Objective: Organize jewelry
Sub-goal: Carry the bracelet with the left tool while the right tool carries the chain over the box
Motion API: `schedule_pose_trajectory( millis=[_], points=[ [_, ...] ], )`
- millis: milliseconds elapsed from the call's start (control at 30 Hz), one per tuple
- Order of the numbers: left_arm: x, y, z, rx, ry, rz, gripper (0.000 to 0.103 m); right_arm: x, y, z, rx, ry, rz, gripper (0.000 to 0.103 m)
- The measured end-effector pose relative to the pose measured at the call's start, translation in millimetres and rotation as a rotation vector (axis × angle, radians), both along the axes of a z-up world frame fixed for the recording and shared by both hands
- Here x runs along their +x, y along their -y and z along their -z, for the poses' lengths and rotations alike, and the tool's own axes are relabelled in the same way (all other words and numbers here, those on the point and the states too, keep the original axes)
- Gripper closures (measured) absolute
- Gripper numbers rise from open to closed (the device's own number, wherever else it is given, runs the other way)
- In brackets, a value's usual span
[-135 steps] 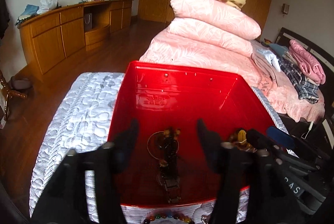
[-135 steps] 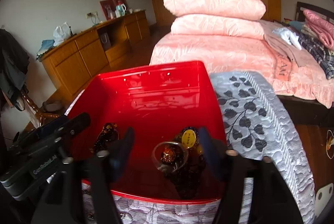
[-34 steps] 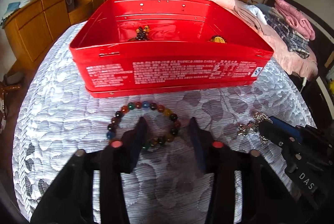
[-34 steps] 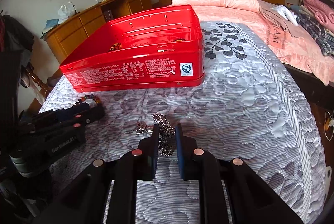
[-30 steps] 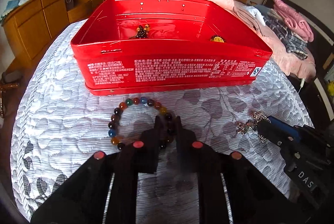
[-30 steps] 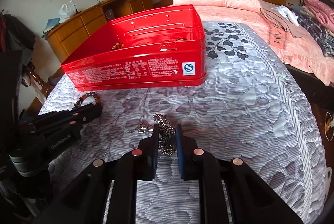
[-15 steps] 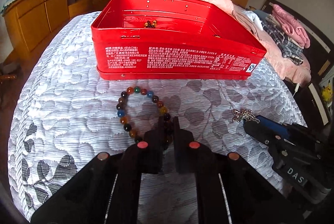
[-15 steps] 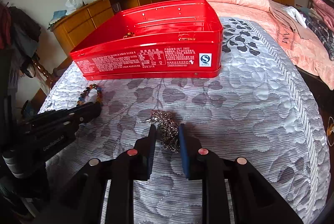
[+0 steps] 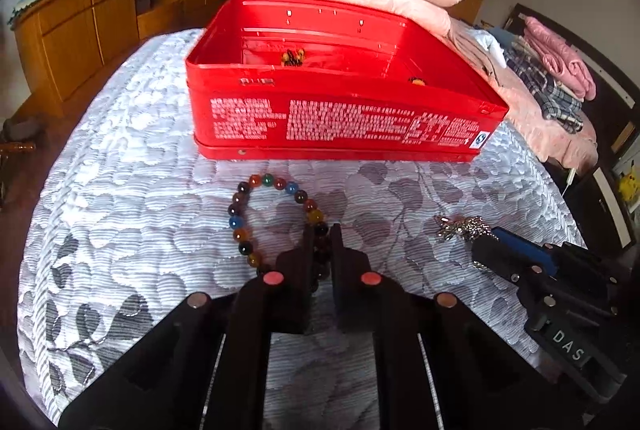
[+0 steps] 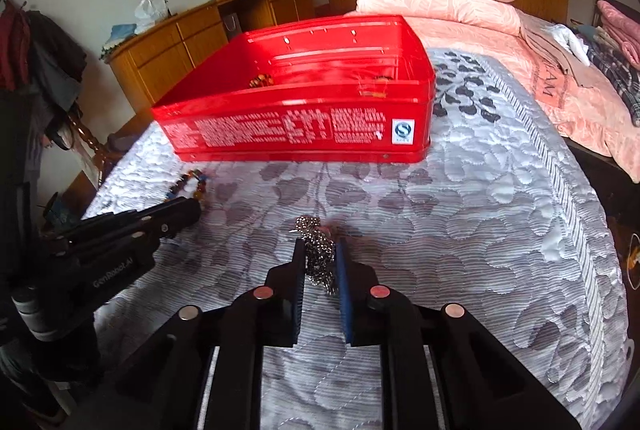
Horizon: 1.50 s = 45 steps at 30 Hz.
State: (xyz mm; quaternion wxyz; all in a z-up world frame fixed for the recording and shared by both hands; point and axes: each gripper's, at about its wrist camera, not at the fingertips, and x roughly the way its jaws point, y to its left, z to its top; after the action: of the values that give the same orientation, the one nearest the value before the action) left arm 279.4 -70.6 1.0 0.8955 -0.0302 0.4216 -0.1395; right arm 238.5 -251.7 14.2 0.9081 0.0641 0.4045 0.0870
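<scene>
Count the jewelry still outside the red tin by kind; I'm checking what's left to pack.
Bead bracelet: 1, pinched in the left gripper
Silver chain: 1, pinched in the right gripper
Total outside the tin: 2
Some pieces lie inside the tin, mostly hidden by its wall, so they can't be counted.

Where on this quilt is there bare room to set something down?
Free: the quilt right of the silver chain, and left of the bead bracelet. Crowded: the strip before the red tin, where both grippers work.
</scene>
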Motion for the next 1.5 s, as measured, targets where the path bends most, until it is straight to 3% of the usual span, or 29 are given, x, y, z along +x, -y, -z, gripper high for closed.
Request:
schedule_pose_trajectory(
  millis=[500, 567, 800, 833, 1033, 1200, 1267, 1300, 1500],
  points=[
    [-25, -12, -54, -0.073, 0.133, 0.012, 0.096, -12, 7, -53, 0.02, 0.128, -0.002, 0.09],
    [-26, -10, -61, -0.074, 0.149, 0.016, 0.096, -11, 7, -58, 0.021, 0.141, -0.006, 0.102],
    [-20, -5, -68, -0.069, 0.169, 0.019, 0.096, 1, 9, -57, 0.008, 0.126, -0.021, 0.103],
    [-19, -5, -67, -0.07, 0.165, 0.02, 0.096, 3, 10, -52, 0.016, 0.109, -0.021, 0.1],
    [-16, -8, -53, -0.077, 0.129, 0.02, 0.096, 13, 15, -10, -0.001, -0.013, -0.004, 0.052],
    [-17, -6, -48, -0.078, 0.122, 0.028, 0.096, 22, 10, 16, -0.042, -0.079, 0.003, 0.054],
    [-17, -7, -48, -0.079, 0.122, 0.029, 0.096, 19, 3, 17, -0.115, -0.054, 0.021, 0.072],
    [-17, -7, -47, -0.079, 0.122, 0.028, 0.096, 18, 1, 16, -0.125, -0.049, 0.017, 0.074],
    [-16, -6, -48, -0.084, 0.121, 0.028, 0.096, 10, 5, 10, -0.055, -0.02, -0.006, 0.076]
  ],
)
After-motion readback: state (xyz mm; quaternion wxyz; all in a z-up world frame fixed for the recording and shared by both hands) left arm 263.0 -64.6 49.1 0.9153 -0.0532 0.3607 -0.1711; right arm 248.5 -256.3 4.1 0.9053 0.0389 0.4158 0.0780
